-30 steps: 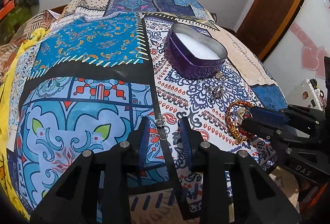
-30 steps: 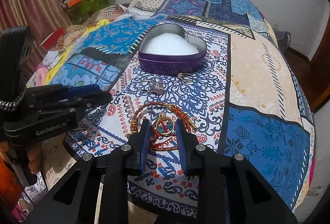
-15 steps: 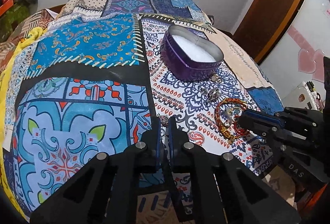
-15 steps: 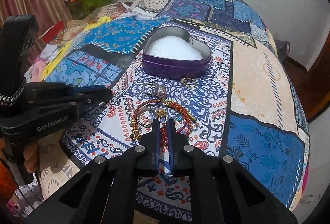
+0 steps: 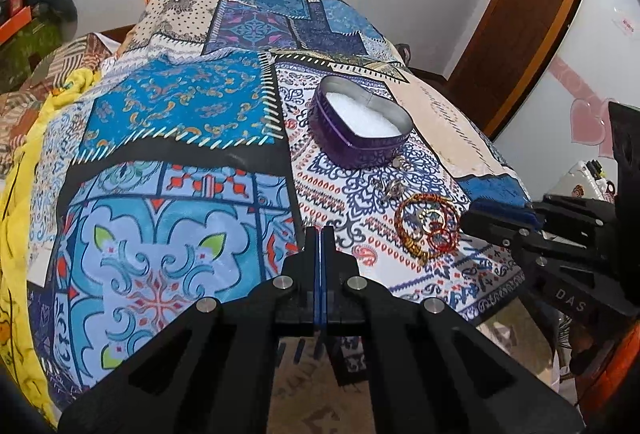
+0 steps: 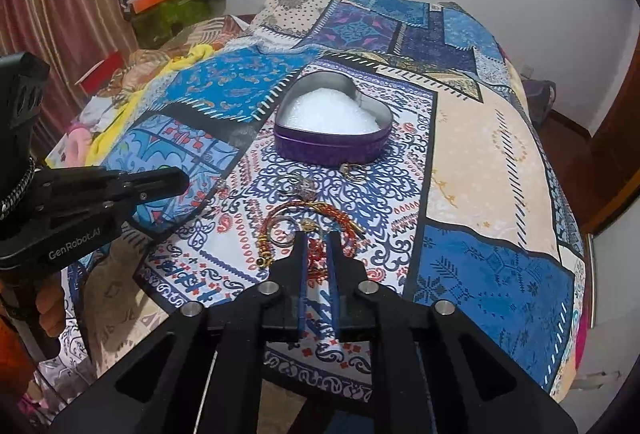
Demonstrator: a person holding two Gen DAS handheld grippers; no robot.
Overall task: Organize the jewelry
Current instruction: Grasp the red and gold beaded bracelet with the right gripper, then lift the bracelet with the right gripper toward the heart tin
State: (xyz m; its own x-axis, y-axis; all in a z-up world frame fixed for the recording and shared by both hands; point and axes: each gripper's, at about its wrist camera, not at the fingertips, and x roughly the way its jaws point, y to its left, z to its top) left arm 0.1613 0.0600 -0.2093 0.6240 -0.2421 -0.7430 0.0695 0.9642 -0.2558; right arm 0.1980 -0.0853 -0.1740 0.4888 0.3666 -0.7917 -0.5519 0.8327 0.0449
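left claw (image 5: 319,230) pinched closed, right claw (image 6: 320,240) opening over bracelets (image 6: 310,230).

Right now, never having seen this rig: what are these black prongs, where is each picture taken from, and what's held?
No robot here: a person holds a two-finger gripper in each hand, each with a fisheye camera looking along its fingers. One picture is from the left gripper, the other from the right gripper. On the patchwork quilt sit an open, white-filled purple heart-shaped tin, a silver ornament, a gold ring and a red-and-gold bracelet. The left jaws are shut; a silver speck shows at their tips, pinched or not, I can't tell. The right jaws are opening, with bracelet threads between them.
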